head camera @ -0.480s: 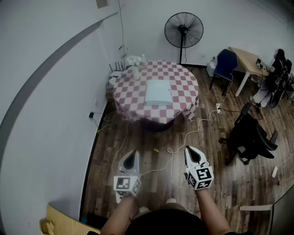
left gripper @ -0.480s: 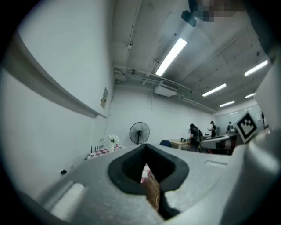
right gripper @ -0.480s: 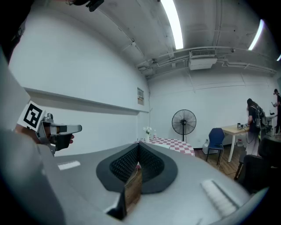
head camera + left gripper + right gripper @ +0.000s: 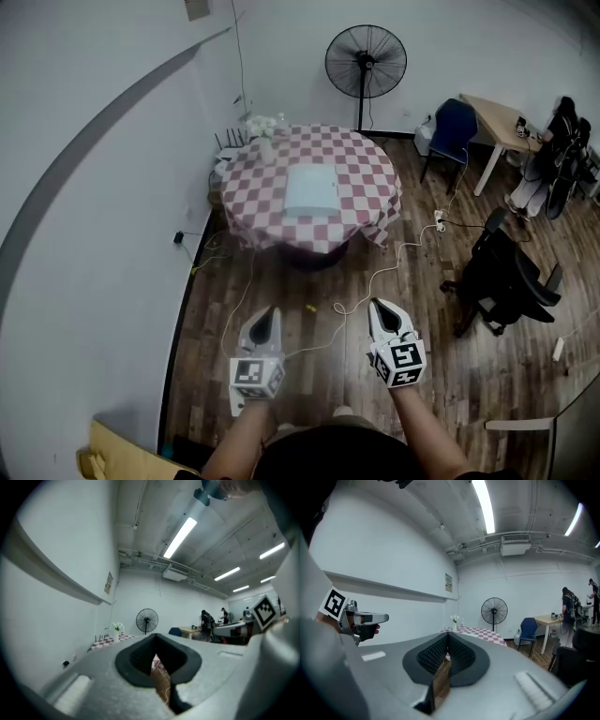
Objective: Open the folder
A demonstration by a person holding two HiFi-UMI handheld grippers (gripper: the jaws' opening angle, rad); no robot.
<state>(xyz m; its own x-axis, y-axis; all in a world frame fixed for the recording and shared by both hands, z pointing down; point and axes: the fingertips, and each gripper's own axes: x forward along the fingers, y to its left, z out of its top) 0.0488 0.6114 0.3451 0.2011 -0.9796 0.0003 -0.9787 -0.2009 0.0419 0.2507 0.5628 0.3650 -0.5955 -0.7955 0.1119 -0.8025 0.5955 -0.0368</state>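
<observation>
A pale blue folder (image 4: 310, 188) lies flat and closed on the round table (image 4: 361, 169) with the red-and-white checked cloth, far ahead in the head view. My left gripper (image 4: 268, 313) and right gripper (image 4: 376, 306) hover side by side over the wooden floor, well short of the table. Both point toward the table and both are shut with nothing between the jaws. In the left gripper view the shut left gripper (image 4: 155, 643) fills the foreground and the table (image 4: 108, 641) is small at the left. The right gripper (image 4: 447, 638) shows its pads together, with the table (image 4: 480, 632) beyond.
A vase of white flowers (image 4: 262, 129) stands at the table's far left edge. A standing fan (image 4: 366, 62) is behind it. A blue chair (image 4: 454, 131), a wooden desk (image 4: 495, 115), a seated person (image 4: 555, 155) and a black office chair (image 4: 502, 275) are on the right. White cables (image 4: 375, 278) trail across the floor; a wall runs along the left.
The room has slid slightly left in the head view and both grippers sit a little higher in it. Their jaws stay shut.
</observation>
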